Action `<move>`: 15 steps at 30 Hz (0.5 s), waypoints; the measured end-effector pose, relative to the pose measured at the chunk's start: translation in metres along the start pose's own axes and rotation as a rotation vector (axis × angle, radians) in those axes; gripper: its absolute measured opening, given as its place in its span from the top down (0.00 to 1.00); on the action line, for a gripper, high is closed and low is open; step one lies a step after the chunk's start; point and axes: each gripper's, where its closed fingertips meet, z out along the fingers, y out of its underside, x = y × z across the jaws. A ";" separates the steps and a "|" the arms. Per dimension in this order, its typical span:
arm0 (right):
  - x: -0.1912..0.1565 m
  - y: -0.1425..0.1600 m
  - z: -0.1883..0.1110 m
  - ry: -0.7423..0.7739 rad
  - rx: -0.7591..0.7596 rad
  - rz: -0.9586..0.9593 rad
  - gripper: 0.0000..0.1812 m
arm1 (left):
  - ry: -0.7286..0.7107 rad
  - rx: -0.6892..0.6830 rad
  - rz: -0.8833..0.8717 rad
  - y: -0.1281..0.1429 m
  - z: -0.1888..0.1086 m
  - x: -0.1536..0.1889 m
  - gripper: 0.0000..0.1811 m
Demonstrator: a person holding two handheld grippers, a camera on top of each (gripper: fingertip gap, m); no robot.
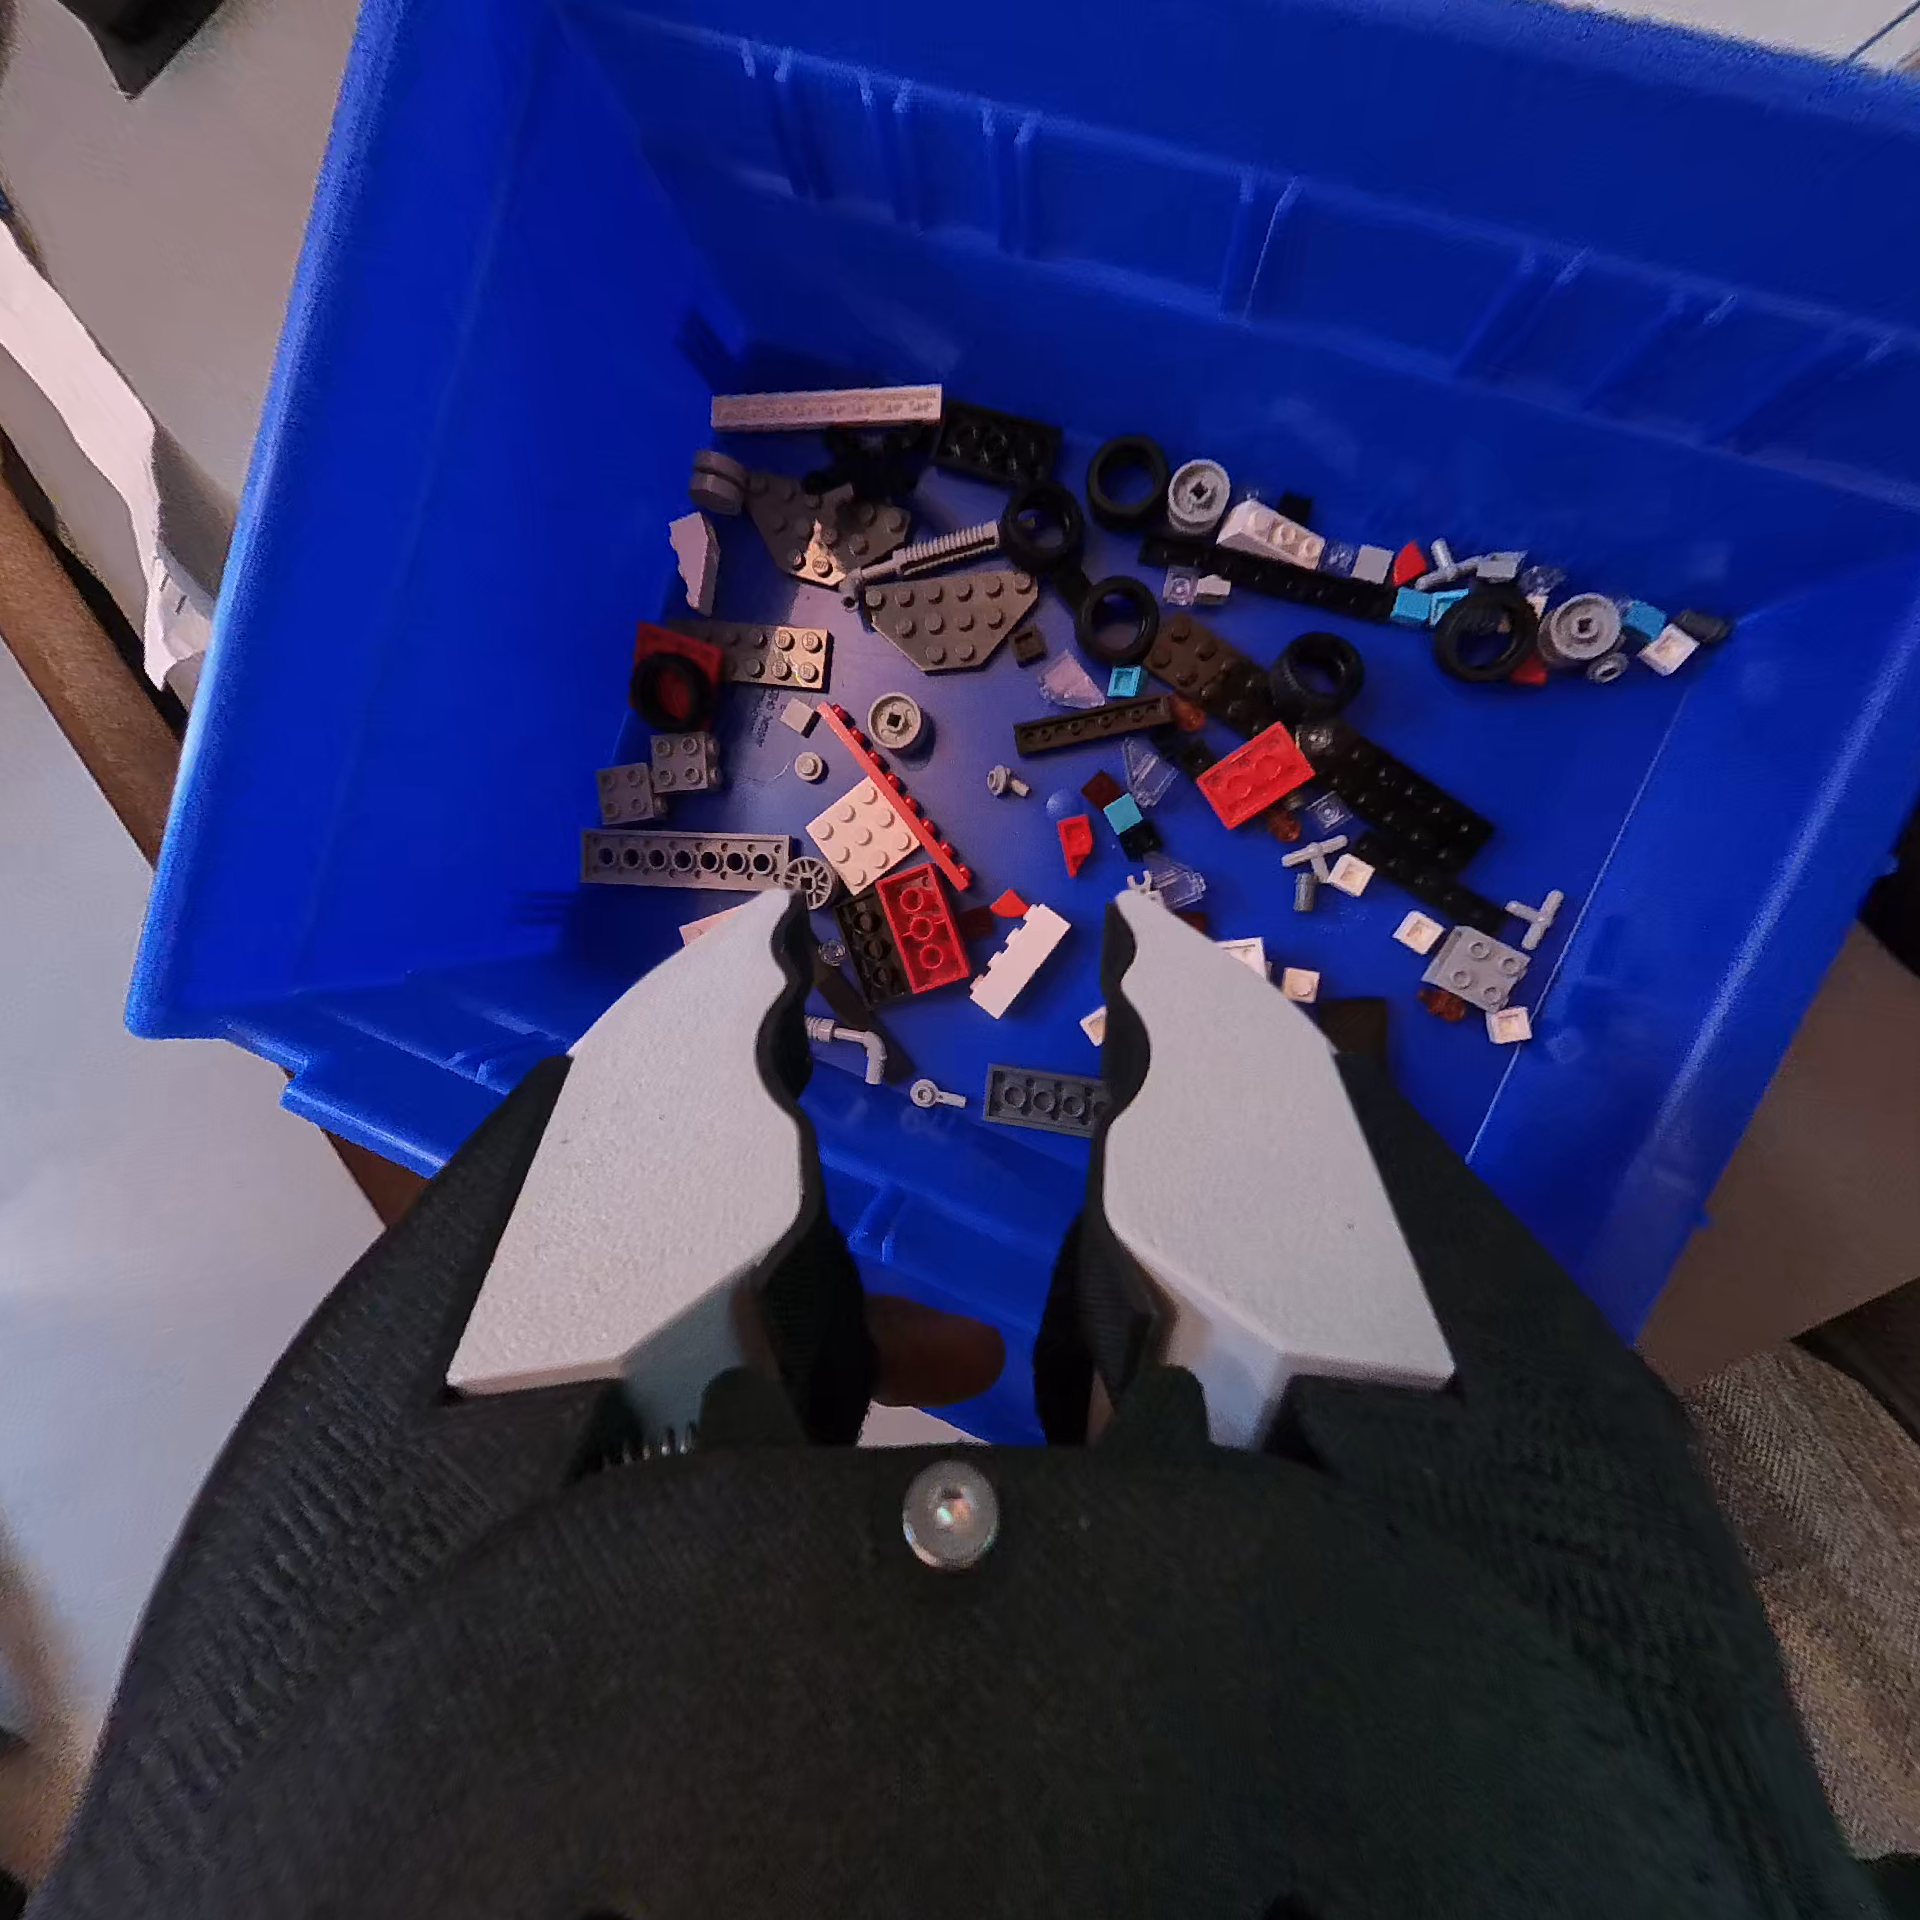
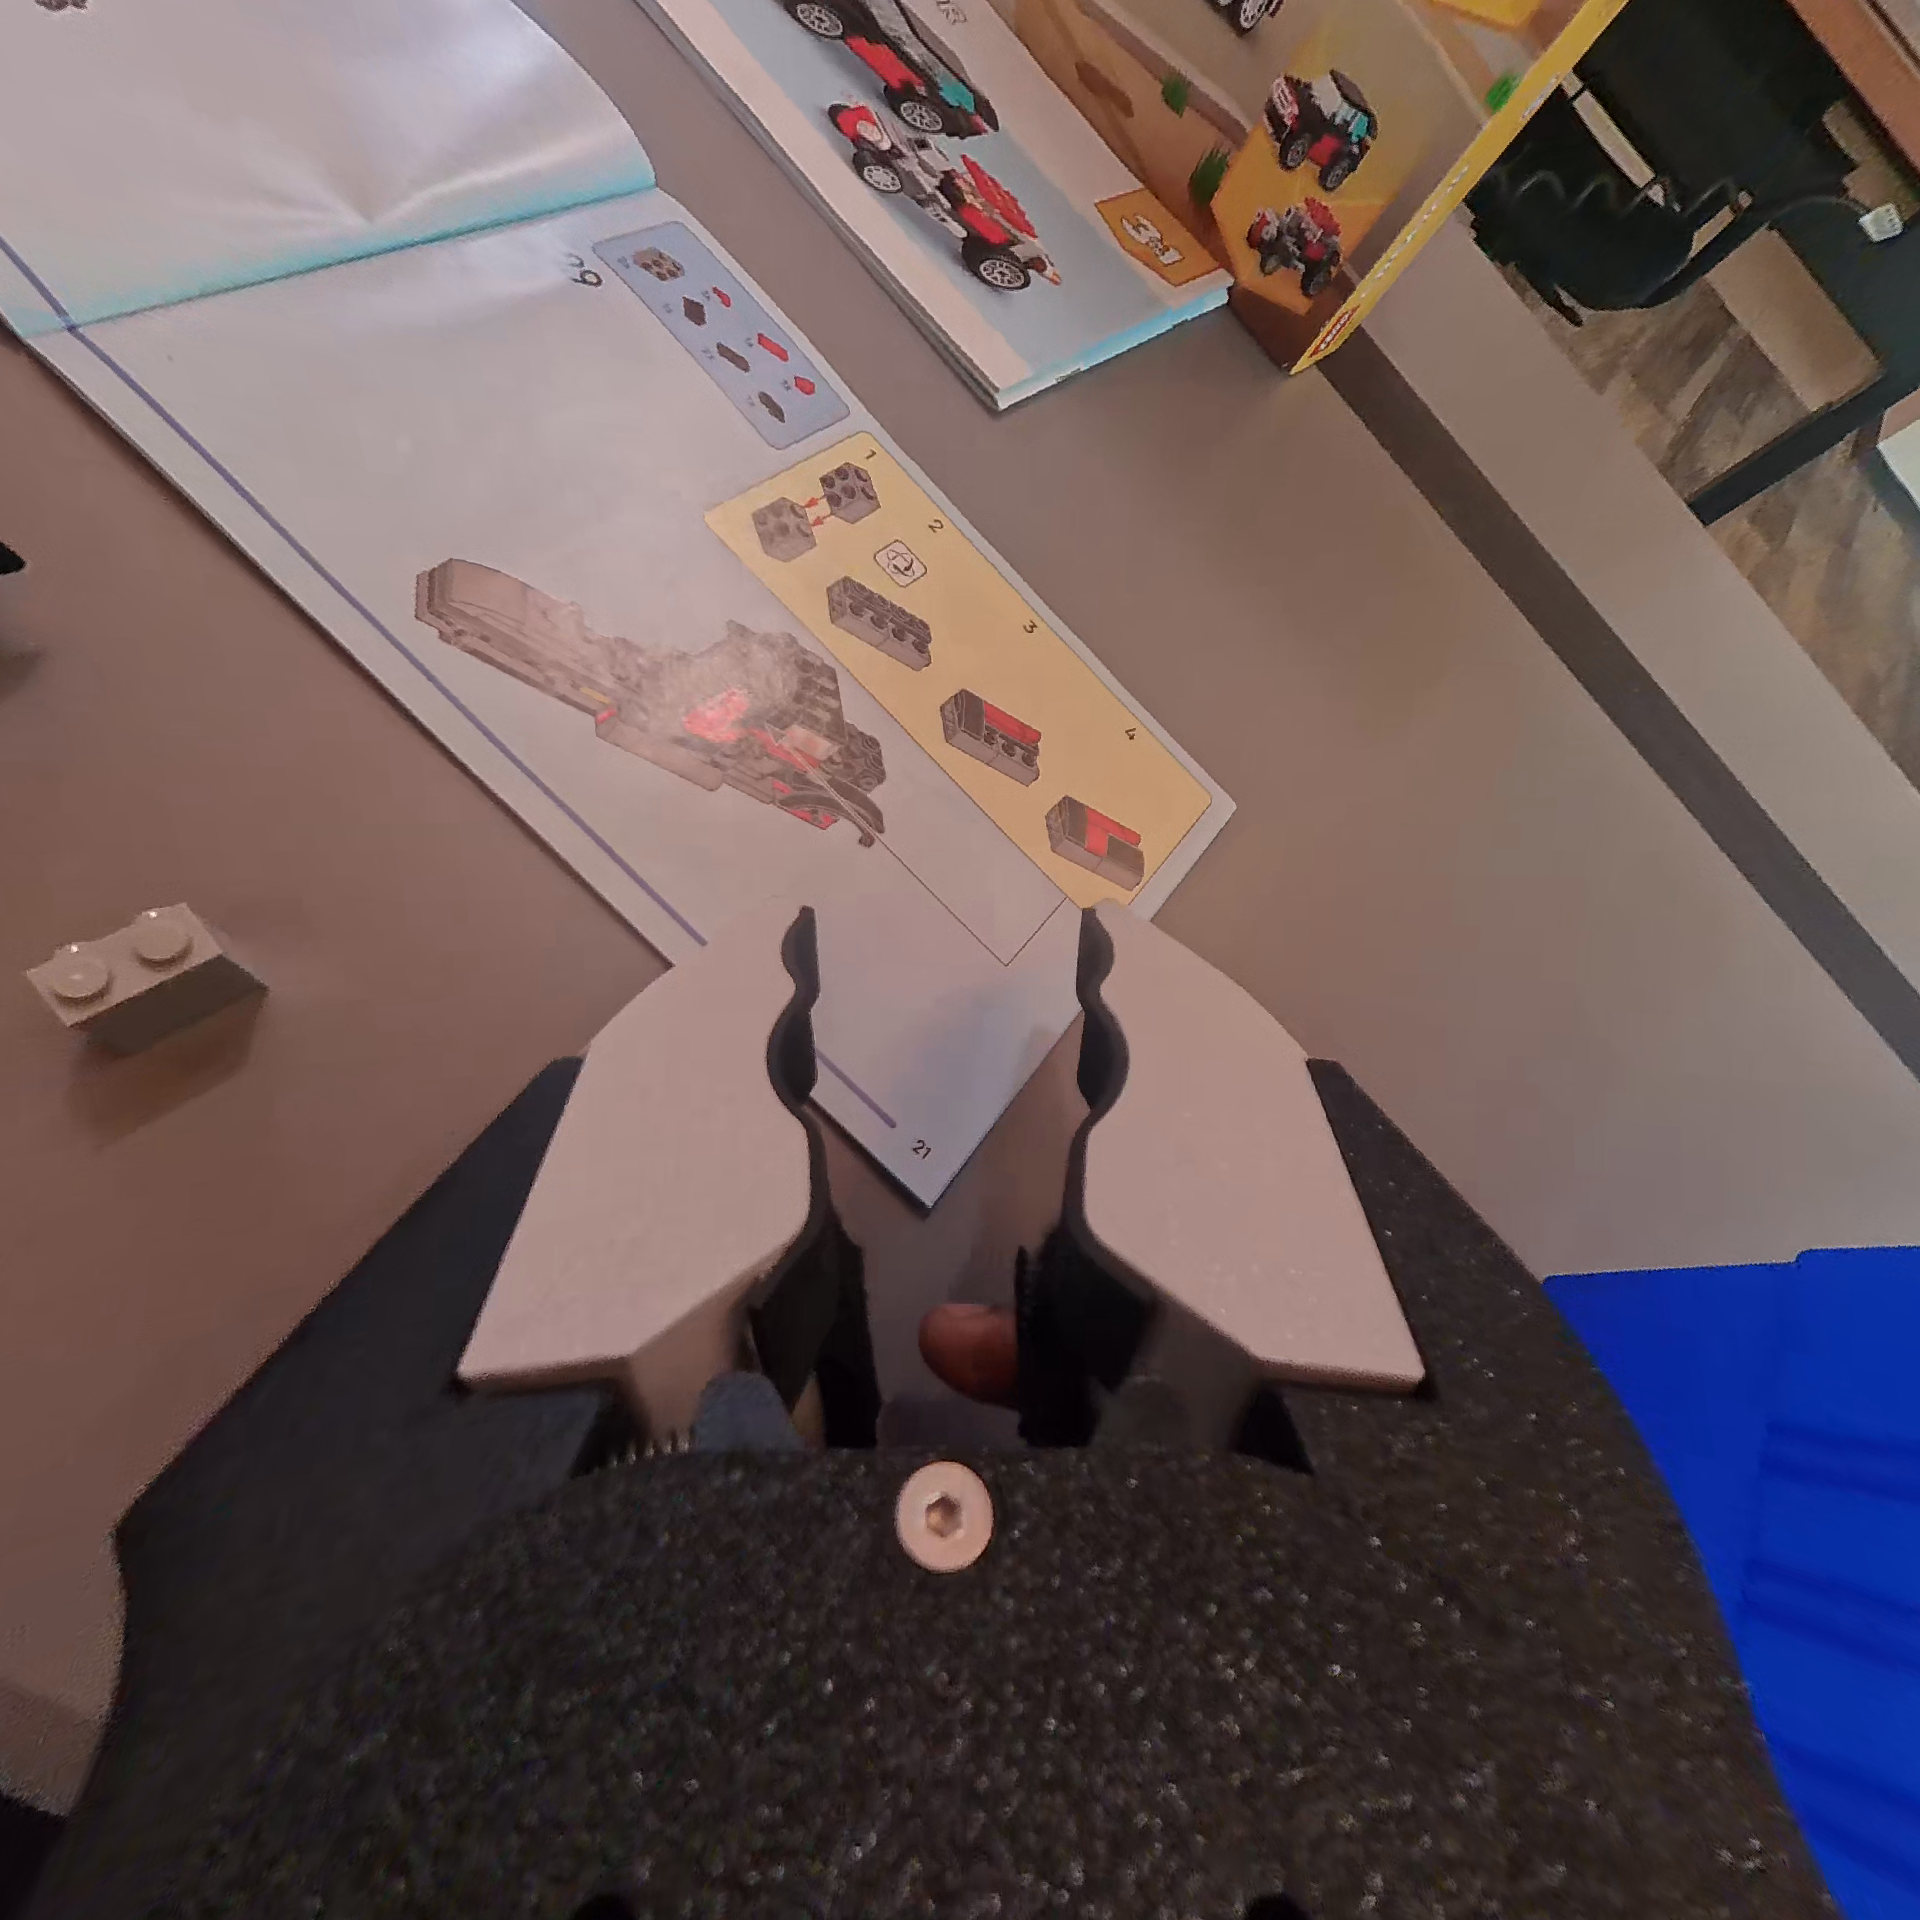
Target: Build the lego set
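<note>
Loose lego pieces point(image 1: 1039, 748) in black, grey, red and white lie scattered over the floor of a blue bin point(image 1: 416, 520). One grey two-stud brick point(image 2: 145, 977) sits upright on the bench, beside the open manual point(image 2: 582, 540).

Loose lego pieces point(image 1: 1039, 727) lie scattered across the floor of the bin point(image 1: 468, 520), thickest toward its far wall. On the worktop point(image 2: 1351, 831), an open instruction booklet point(image 2: 499, 499) lies flat; a second booklet point(image 2: 935, 208) and a box point(image 2: 1351, 208) sit beyond it by the far edge. A single brick point(image 2: 145, 977) rests left of the open booklet.
</note>
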 end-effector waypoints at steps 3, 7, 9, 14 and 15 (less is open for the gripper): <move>0.000 0.001 0.000 -0.005 0.002 0.015 0.74 | -0.006 -0.010 0.014 0.002 0.005 -0.002 0.71; 0.000 0.002 0.000 -0.004 0.000 0.030 0.74 | -0.040 -0.086 0.013 0.010 0.010 -0.010 0.71; 0.001 0.002 -0.001 0.004 -0.003 0.023 0.74 | -0.064 -0.098 -0.008 0.008 0.011 -0.015 0.74; 0.000 0.002 -0.001 0.000 0.005 0.025 0.75 | -0.036 -0.171 -0.002 0.004 0.020 -0.026 0.79; 0.000 0.002 -0.001 -0.002 0.006 0.020 0.75 | 0.006 -0.193 0.002 0.004 0.022 -0.023 0.79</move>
